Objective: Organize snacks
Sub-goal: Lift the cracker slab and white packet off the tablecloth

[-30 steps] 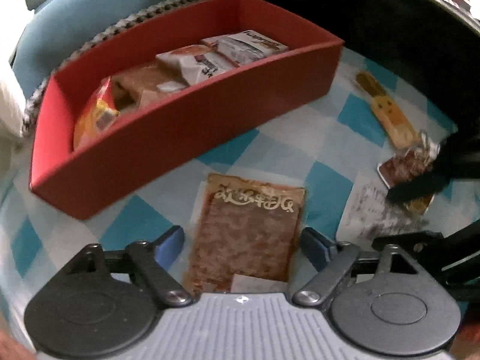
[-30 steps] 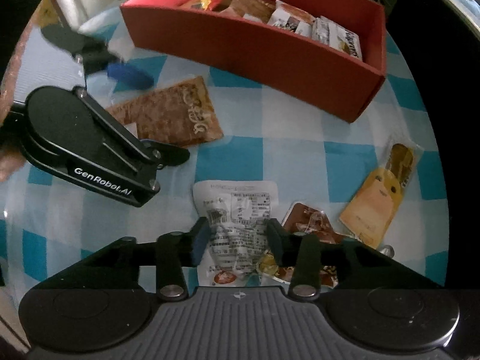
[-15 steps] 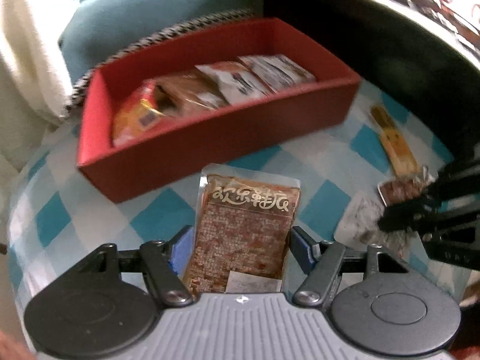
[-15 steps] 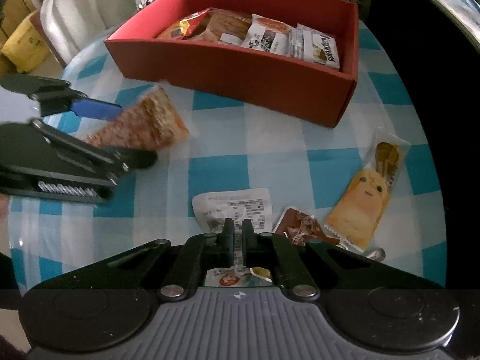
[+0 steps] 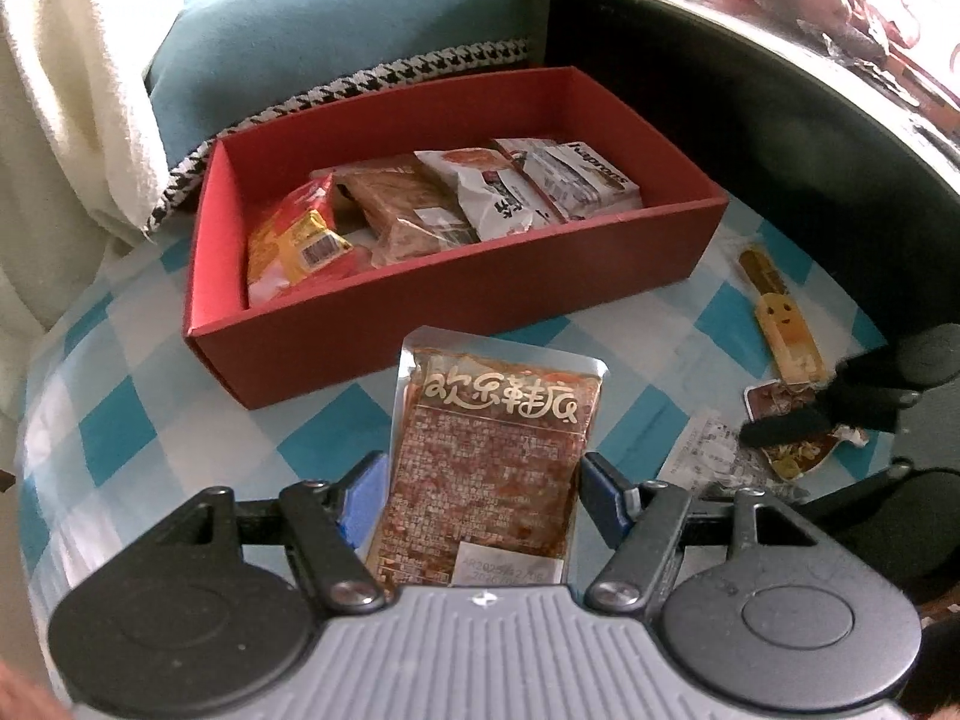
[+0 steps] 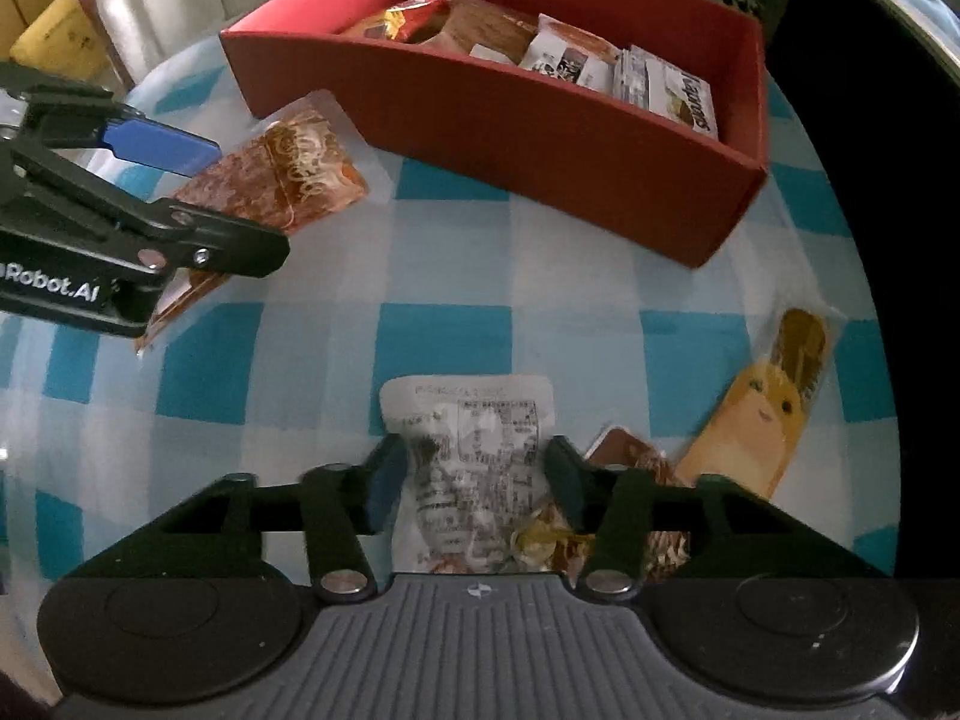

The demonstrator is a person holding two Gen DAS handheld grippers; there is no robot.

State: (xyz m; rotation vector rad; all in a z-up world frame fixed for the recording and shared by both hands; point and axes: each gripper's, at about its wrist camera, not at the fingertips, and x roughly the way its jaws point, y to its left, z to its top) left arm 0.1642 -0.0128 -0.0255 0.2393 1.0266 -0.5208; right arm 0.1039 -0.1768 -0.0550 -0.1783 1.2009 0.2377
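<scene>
My left gripper (image 5: 480, 498) is shut on a reddish-brown snack packet (image 5: 492, 438) with gold lettering and holds it just above the table, in front of the red box (image 5: 456, 324). From the right wrist view, the left gripper (image 6: 240, 204) carries that packet (image 6: 282, 180) left of the box (image 6: 540, 138). Several packets fill the box. My right gripper (image 6: 474, 480) points down at a white printed packet (image 6: 474, 438) lying on the cloth. Its jaws are opening, with the packet between the pads and no grip on it.
A small brown packet (image 6: 636, 456) and a yellow cartoon-faced snack stick (image 6: 774, 402) lie right of the white packet. The blue-and-white checked cloth (image 6: 444, 348) covers a round table. A teal cushion (image 5: 336, 30) and white fabric (image 5: 78, 90) stand behind the box.
The left gripper closed on the reddish-brown packet and lifted it off the cloth. The right gripper snapped shut above the white packet, then spread again around it.
</scene>
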